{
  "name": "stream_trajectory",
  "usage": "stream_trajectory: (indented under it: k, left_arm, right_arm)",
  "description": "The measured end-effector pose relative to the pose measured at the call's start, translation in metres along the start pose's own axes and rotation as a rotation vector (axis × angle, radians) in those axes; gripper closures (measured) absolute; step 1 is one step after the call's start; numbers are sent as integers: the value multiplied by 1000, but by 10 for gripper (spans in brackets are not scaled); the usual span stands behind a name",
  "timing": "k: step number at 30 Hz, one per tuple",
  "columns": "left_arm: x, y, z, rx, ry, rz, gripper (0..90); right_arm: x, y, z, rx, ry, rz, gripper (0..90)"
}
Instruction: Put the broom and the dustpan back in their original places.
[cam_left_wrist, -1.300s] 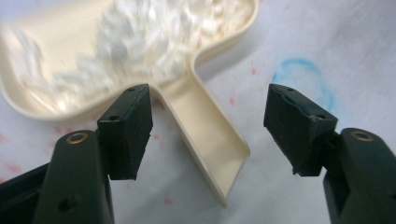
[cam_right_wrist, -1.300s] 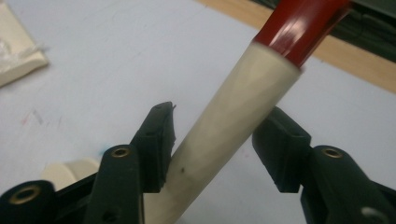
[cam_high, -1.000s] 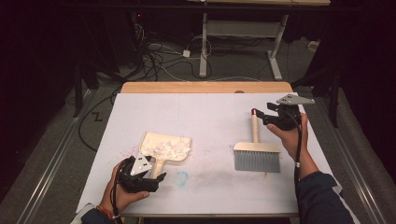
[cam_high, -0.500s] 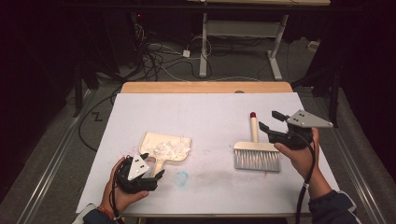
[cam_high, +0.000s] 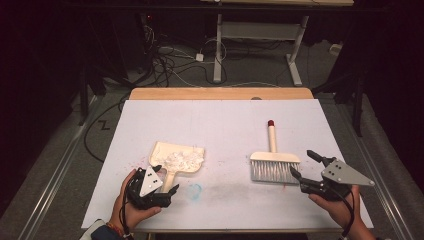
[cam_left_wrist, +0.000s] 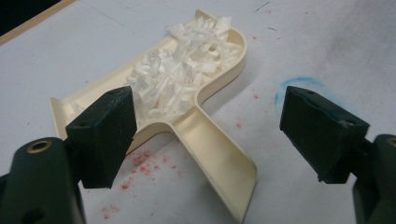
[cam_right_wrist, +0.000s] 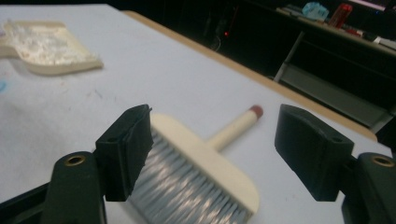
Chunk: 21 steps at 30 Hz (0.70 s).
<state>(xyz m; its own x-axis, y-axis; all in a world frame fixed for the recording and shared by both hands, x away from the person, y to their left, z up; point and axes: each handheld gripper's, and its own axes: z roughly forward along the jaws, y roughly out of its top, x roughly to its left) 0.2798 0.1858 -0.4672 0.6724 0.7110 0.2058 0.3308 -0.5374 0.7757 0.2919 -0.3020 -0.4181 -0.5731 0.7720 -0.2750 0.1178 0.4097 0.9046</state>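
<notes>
Smooth cream plastic dustpan (cam_left_wrist: 205, 126) holds white shreds (cam_left_wrist: 182, 70), seemingly paper; brush (cam_high: 274, 162) has grey bristles.

Both hands low at the near edge — both grippers spread wide, nothing clamped

The left hand (cam_high: 131, 202) comes up from the bottom edge, fingers wrapped round the black two-jaw left gripper (cam_high: 162, 180), which points up and away over the surface; its jaws stand apart and have just been opening, gripping nothing. The right hand (cam_high: 336, 205) holds the black right gripper (cam_high: 302, 165) with its grey three-cornered plate on top, aimed leftward — its jaws gape wide, having just been opening, and press on nothing.
</notes>
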Motion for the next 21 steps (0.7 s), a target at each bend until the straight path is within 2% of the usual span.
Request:
stream_trajectory:
  k: [3,5,8,11,15,16,17,21]
  left_arm:
    - [1,0,-2,-8,2,-6,180]
    - [2,-1,-3,-12,6,-12,180]
    - [4,0,-3,-19,13,-1,179]
    - [4,0,-3,-17,12,-3,180]
    - [4,1,-1,-5,10,-7,180]
    - [4,1,0,-8,22,7,179]
    - [4,2,0,-10,20,4,180]
    - [6,1,1,-8,17,-12,179]
  right_arm:
    - [4,-7,-2,19,-13,-18,276]
    - [4,-8,-3,22,-15,-11,275]
    - [4,-6,-4,8,-19,-2,274]
    - [6,-7,-2,12,-18,-9,265]
    - [6,-7,-2,21,-20,-21,263]
    - [6,-7,-3,27,-30,-32,263]
    - [5,-8,-4,30,-39,-42,264]
    - [0,-13,-10,37,-42,-21,259]
